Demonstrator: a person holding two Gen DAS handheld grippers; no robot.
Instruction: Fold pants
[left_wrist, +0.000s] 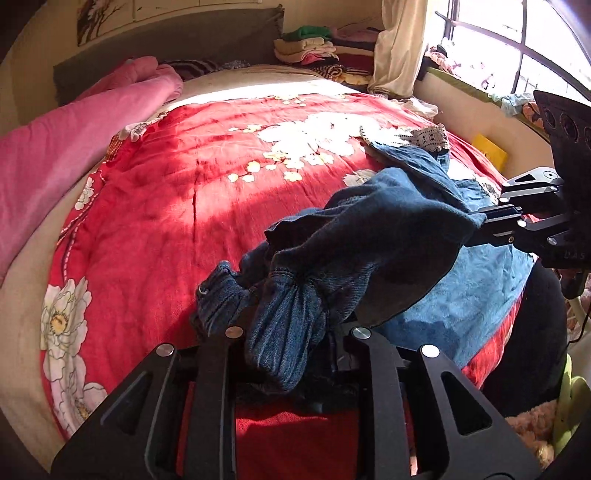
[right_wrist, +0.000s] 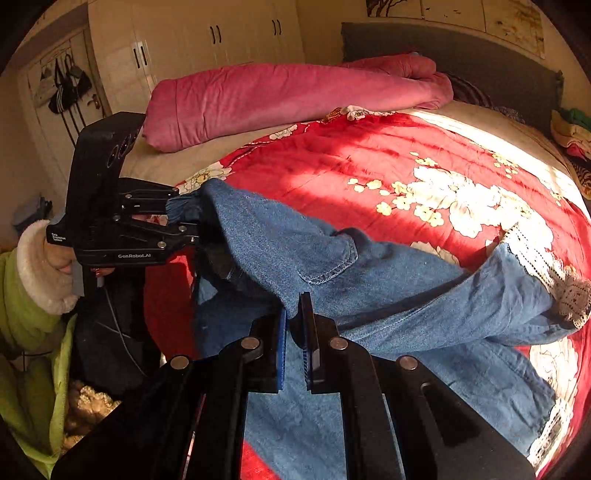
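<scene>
1. Ahead of the left gripper (left_wrist: 291, 325) in the left wrist view, the denim pants (left_wrist: 369, 236) are bunched at the elastic waistband, which sits between the narrowly parted fingers and looks pinched there, though the cloth hides the pads themselves. From this hold the denim runs up and rightward to the right gripper (left_wrist: 476, 230), whose tips are buried in the fabric. The legs trail beyond it toward the lace-trimmed cuffs (left_wrist: 424, 138) on the red floral quilt (left_wrist: 184, 184).

2. Between the fingers of the right gripper (right_wrist: 293, 325) in the right wrist view, closed tight, a thin fold of the pants (right_wrist: 406, 302) is nipped. The waistband stretches left to the left gripper (right_wrist: 184, 218), while the long axis of the legs runs right, away from both grippers, to the lace cuffs (right_wrist: 569, 291). Both hands are at the waist end; the lower leg is cut off under the gripper body.
</scene>
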